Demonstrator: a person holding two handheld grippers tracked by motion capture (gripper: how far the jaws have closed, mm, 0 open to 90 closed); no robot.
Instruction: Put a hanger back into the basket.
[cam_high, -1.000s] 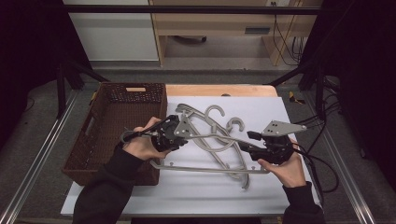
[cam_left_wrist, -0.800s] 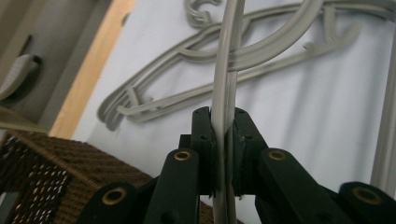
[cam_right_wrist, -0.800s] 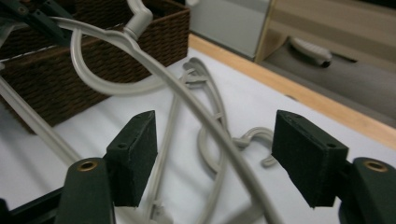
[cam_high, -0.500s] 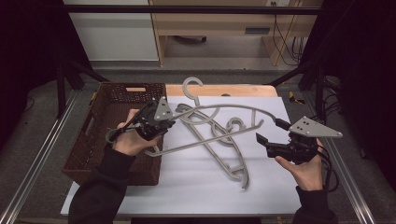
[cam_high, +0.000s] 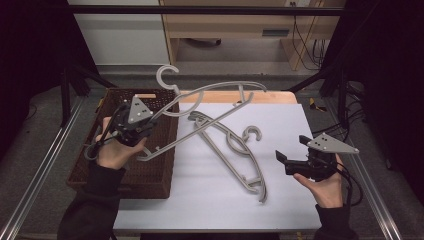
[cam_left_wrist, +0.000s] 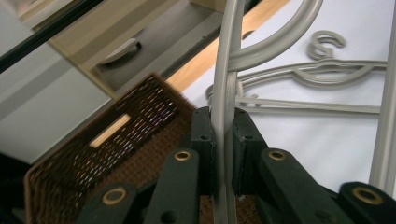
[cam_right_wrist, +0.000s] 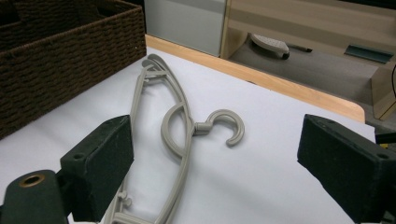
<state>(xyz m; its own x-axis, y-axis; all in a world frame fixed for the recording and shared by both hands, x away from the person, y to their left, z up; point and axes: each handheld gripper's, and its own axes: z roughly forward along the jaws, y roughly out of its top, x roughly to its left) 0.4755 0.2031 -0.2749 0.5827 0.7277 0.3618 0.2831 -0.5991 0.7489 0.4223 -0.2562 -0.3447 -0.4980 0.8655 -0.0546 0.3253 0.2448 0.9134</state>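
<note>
My left gripper (cam_high: 147, 131) is shut on the bar of a grey plastic hanger (cam_high: 220, 86) and holds it tilted in the air, over the right edge of a brown wicker basket (cam_high: 160, 175). In the left gripper view the bar (cam_left_wrist: 223, 93) is pinched between the jaws (cam_left_wrist: 224, 135). Two more grey hangers (cam_high: 235, 150) lie stacked on the white sheet. My right gripper (cam_high: 291, 149) hovers at the right of the sheet; its jaws have just been opening and nothing is between them (cam_right_wrist: 224, 163). The lying hangers (cam_right_wrist: 180, 126) are ahead of it.
The basket (cam_right_wrist: 60, 51) stands at the table's left end. A white sheet (cam_high: 210, 200) covers the table, with a wooden edge (cam_high: 280, 97) at the back. Metal rails run along both sides, and cables lie at the far right.
The left gripper has carried one hanger up and leftwards off the pile towards the basket. The right gripper has let go of the hangers, opened wide and drawn back to the right.
</note>
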